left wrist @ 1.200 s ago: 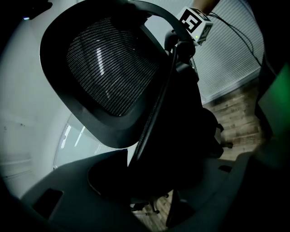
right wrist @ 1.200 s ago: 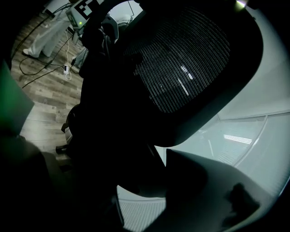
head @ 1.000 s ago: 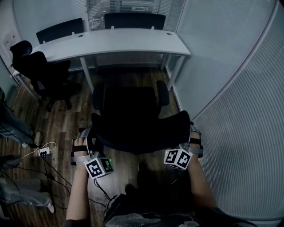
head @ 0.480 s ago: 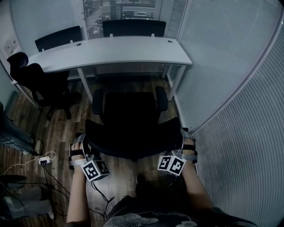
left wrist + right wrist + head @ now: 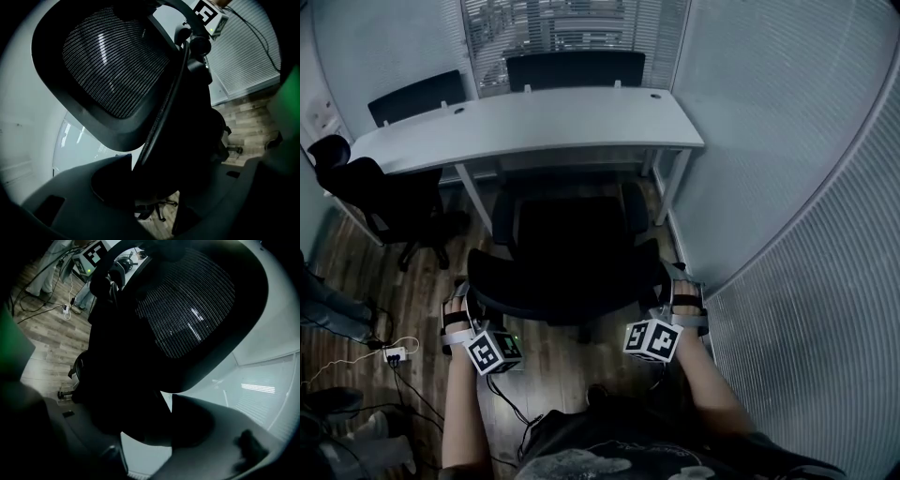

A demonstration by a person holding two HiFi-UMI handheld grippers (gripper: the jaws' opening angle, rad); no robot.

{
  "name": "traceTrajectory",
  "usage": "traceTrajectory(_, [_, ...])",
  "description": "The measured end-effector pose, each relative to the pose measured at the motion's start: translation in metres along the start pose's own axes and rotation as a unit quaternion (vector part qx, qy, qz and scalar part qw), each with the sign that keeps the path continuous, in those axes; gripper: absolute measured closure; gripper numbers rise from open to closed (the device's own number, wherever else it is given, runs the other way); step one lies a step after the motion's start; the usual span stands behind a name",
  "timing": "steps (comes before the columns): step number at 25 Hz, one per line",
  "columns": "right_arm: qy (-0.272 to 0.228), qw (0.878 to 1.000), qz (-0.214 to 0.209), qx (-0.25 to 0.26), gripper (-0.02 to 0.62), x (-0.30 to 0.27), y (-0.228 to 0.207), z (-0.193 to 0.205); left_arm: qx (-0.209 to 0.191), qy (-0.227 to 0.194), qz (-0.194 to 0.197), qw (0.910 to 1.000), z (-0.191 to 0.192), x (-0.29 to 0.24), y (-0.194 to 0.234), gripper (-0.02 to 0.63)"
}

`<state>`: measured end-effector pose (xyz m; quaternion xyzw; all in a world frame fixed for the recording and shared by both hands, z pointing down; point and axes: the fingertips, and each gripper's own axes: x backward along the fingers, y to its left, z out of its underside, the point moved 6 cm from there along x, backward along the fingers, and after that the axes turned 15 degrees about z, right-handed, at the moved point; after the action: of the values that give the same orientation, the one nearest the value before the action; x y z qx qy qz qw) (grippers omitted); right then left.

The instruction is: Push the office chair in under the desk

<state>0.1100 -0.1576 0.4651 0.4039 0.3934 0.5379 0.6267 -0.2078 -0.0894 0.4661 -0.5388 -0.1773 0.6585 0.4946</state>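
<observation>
The black office chair (image 5: 570, 234) faces the white desk (image 5: 534, 117), its seat front and armrests at the desk's near edge. My left gripper (image 5: 465, 302) holds the left end of the mesh backrest (image 5: 567, 283), and my right gripper (image 5: 679, 296) holds the right end. In the left gripper view the backrest (image 5: 108, 65) and its frame run down between the jaws of the left gripper (image 5: 154, 187), which grip it. The right gripper view mirrors this: the backrest (image 5: 197, 305) passes between the closed jaws of the right gripper (image 5: 154, 427).
A second black chair (image 5: 380, 192) stands at the left under the desk's far end. Two more chair backs (image 5: 575, 67) show behind the desk. A ribbed wall (image 5: 787, 187) runs close on the right, next to the desk leg (image 5: 673, 183). Cables and a power strip (image 5: 389, 354) lie on the floor at left.
The chair has rolled forward toward the desk with both grippers on its backrest; the seat front now reaches the desk's edge. The grips have not changed.
</observation>
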Motion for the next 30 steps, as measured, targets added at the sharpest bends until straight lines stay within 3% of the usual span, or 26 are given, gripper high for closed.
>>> traceTrajectory(14, [0.005, 0.999, 0.021, 0.026, 0.316, -0.092, -0.005, 0.010, -0.002, -0.024, -0.018, 0.9996, -0.027, -0.070, 0.036, 0.353])
traceTrajectory(30, [0.069, 0.997, 0.039, 0.028, 0.316, -0.221, -0.007, -0.005, -0.031, -0.071, 0.009, 0.9970, -0.039, -0.173, 0.101, 0.353])
